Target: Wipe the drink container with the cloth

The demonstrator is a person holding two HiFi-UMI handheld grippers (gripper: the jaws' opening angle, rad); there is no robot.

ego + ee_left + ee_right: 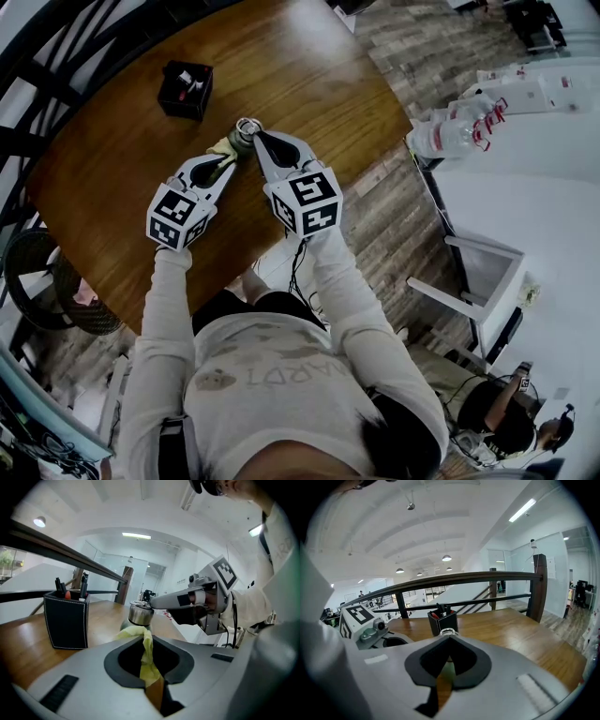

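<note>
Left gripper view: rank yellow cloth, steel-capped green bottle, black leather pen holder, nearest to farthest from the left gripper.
1. Yellow cloth, pinched between its jaws.
2. Steel-capped green bottle, just ahead, centre.
3. Black leather pen holder, farther back, left.

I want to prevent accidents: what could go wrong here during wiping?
The right gripper seems to hold the steel-capped bottle only near its top, so sideways wiping might tip it. The left gripper pinches just a strip of the yellow cloth, which may slip out.
</note>
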